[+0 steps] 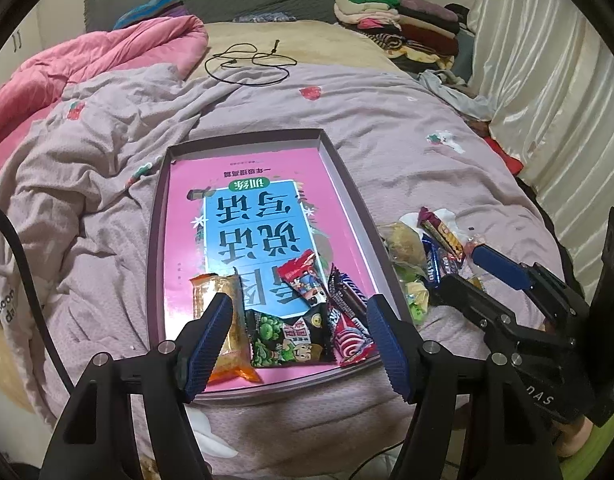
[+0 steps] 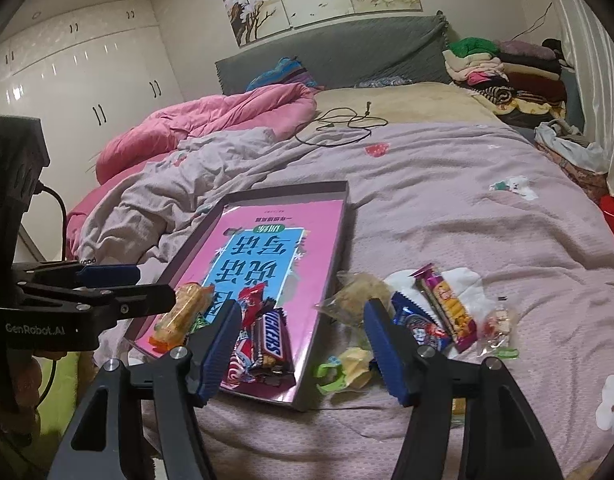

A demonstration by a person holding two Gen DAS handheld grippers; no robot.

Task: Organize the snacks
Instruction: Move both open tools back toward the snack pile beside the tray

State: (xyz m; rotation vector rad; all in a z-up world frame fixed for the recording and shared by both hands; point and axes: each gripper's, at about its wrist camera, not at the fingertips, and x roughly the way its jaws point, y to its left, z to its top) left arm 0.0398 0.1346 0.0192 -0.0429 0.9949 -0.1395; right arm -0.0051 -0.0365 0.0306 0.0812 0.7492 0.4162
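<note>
A shallow grey box tray [image 1: 349,196] [image 2: 331,276] lined with a pink book lies on the bed. At its near end lie an orange snack pack [image 1: 223,320] [image 2: 183,314], a green-black pack [image 1: 291,340], a red pack [image 1: 303,280], a Snickers bar [image 2: 273,338] [image 1: 347,292] and a red-white swirl pack [image 1: 353,340]. Loose snacks lie right of the tray: a clear bag [image 2: 361,294], a blue pack [image 2: 419,326] and a purple bar [image 2: 447,308]. My left gripper [image 1: 299,344] is open and empty over the tray's near end. My right gripper [image 2: 303,344] is open and empty at the tray's right rim.
A lilac quilt [image 1: 407,128] covers the bed, with a pink duvet [image 1: 67,68] at the far left. A black cord [image 1: 247,62] lies on the beige sheet. Folded clothes [image 1: 407,24] are stacked at the far right. White wardrobes [image 2: 87,80] stand on the left.
</note>
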